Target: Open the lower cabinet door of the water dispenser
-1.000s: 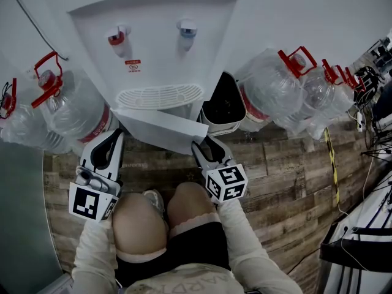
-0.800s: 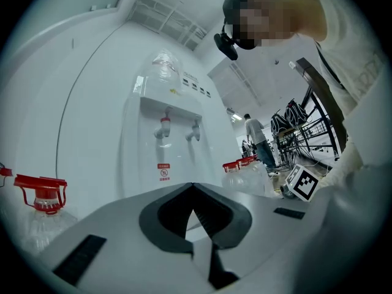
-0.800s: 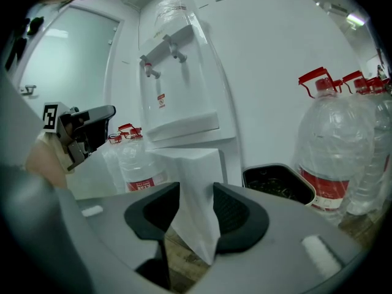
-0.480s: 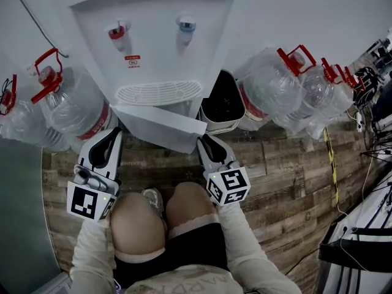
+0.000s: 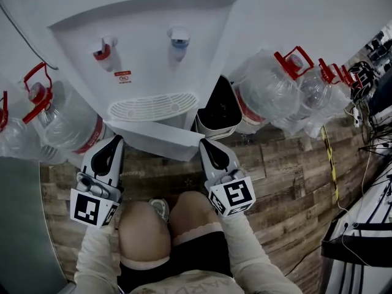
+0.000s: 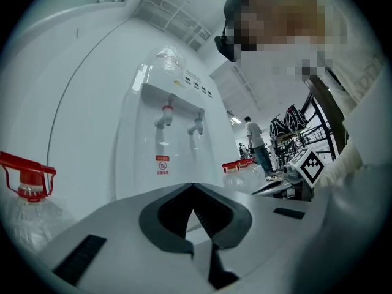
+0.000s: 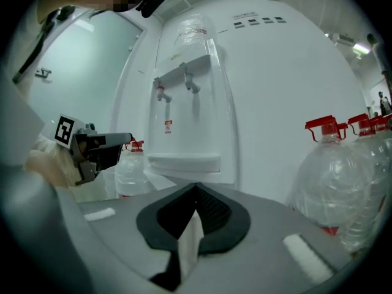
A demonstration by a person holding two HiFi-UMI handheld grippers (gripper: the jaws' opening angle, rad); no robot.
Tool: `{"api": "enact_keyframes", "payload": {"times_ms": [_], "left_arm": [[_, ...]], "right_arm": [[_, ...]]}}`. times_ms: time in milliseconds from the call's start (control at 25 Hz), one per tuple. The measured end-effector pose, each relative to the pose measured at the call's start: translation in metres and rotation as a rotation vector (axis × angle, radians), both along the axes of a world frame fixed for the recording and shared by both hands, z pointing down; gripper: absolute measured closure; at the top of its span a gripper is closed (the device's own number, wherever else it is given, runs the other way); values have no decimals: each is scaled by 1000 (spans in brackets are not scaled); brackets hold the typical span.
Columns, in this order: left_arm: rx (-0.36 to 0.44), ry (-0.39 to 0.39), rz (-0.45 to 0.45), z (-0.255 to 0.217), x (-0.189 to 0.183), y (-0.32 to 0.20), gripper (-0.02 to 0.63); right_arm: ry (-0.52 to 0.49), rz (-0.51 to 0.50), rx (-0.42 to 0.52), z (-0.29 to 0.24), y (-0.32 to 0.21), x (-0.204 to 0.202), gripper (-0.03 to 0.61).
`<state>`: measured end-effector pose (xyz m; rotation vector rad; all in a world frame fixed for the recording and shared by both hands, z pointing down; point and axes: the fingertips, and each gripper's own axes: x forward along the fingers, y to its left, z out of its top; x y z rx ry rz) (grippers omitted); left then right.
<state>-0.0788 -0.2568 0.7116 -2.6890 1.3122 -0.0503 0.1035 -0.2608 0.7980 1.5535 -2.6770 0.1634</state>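
The white water dispenser (image 5: 147,54) stands ahead with a red and a blue tap. Its lower cabinet door (image 5: 156,141) is ajar and juts out under the drip grille. My right gripper (image 5: 203,143) is shut, its tips at the door's right corner. In the right gripper view its jaws (image 7: 196,187) meet at the tips, and a thin white sliver shows in the gap behind them. I cannot tell whether that is the door's edge. My left gripper (image 5: 116,139) is shut by the door's left end, apart from it, with nothing between its jaws (image 6: 193,187).
Large water bottles (image 5: 67,118) with red handles crowd the left, and more bottles (image 5: 272,87) the right. A white bin with a black liner (image 5: 219,109) stands right of the dispenser. The person's knees (image 5: 165,222) are just below the grippers. Cables (image 5: 367,103) lie far right.
The right gripper has risen along the door's right edge to its corner, and its jaws have closed. The left gripper has barely shifted.
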Motion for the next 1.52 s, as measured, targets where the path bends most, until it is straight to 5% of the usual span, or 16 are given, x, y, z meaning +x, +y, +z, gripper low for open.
{"api": "enact_keyframes", "payload": {"times_ms": [280, 560, 1520], "left_arm": [[-104, 1, 24, 11, -1, -24, 611], [-183, 0, 50, -26, 5, -30, 611], [-238, 54, 1, -317, 9, 46, 611]], "right_arm": [[14, 22, 18, -26, -24, -6, 569], [-9, 51, 10, -78, -27, -9, 569], [-1, 52, -44, -376, 51, -4, 569]]}}
